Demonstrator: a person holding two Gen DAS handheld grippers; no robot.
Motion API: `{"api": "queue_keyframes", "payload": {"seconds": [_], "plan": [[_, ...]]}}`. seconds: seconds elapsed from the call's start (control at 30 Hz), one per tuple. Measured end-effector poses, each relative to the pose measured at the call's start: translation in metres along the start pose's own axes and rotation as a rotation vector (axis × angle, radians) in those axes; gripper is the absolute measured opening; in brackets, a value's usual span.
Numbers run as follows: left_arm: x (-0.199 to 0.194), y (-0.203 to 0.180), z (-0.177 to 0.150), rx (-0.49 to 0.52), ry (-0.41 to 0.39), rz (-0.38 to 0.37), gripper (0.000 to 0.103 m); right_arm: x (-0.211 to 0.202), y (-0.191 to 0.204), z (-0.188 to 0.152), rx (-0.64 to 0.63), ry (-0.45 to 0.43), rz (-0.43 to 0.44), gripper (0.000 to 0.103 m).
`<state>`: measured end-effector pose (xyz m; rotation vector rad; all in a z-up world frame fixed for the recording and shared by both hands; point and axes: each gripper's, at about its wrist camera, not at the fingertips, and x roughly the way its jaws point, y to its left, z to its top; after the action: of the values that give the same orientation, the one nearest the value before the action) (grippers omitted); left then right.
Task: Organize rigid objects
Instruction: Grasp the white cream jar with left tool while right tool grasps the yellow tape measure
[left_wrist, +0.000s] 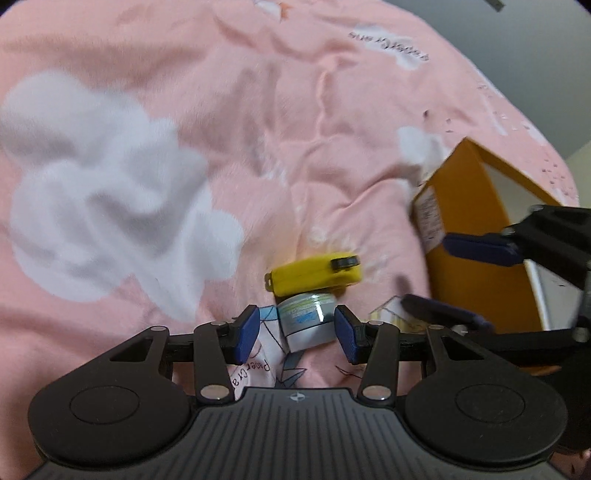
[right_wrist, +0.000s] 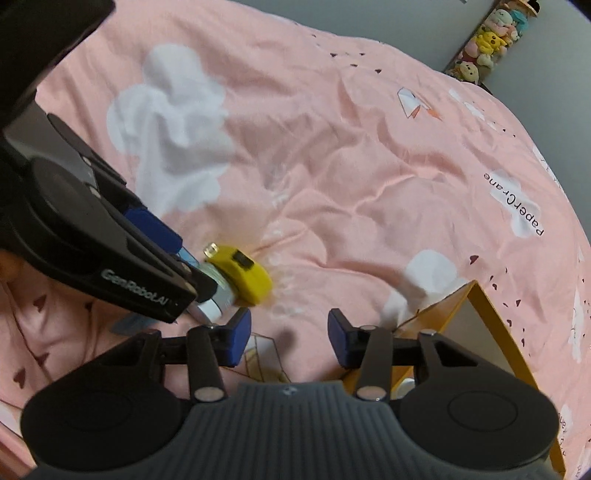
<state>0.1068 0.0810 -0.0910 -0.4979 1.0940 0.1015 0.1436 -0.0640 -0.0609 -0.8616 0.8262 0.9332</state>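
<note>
A small white and silver jar (left_wrist: 304, 322) lies on its side on the pink bed cover, between the fingers of my left gripper (left_wrist: 296, 334), which is open around it without touching. A yellow tape measure (left_wrist: 314, 275) lies just beyond the jar, touching it. In the right wrist view the tape measure (right_wrist: 240, 273) and jar (right_wrist: 218, 299) sit at the left, partly hidden by the left gripper (right_wrist: 162, 254). My right gripper (right_wrist: 288, 338) is open and empty over the cover, beside an orange box (right_wrist: 461, 306).
The orange box (left_wrist: 465, 236) is open with a white inside and stands right of the jar. My right gripper (left_wrist: 458, 280) shows in front of it. The wrinkled pink cover (left_wrist: 221, 147) spreads all around. Plush toys (right_wrist: 491, 33) stand on a far shelf.
</note>
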Motion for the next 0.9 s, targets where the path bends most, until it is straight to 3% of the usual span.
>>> {"api": "queue_keyframes", "payload": {"seconds": [0.17,0.37,0.63,0.9], "plan": [[0.017,-0.005,0.0,0.005,0.023,0.01,0.057,0.008,-0.004,0.0,-0.003,0.014,0.0,0.045],[0.032,0.001,0.0,-0.021,0.028,-0.003,0.047,0.013,-0.002,-0.003,-0.006,0.029,0.007,0.045],[0.007,-0.003,-0.003,0.034,-0.024,0.012,0.046,0.015,-0.004,-0.002,-0.017,0.022,0.025,0.045],[-0.02,0.008,0.009,0.059,-0.086,0.045,0.046,0.021,0.003,0.019,-0.109,-0.003,0.071,0.045]]}}
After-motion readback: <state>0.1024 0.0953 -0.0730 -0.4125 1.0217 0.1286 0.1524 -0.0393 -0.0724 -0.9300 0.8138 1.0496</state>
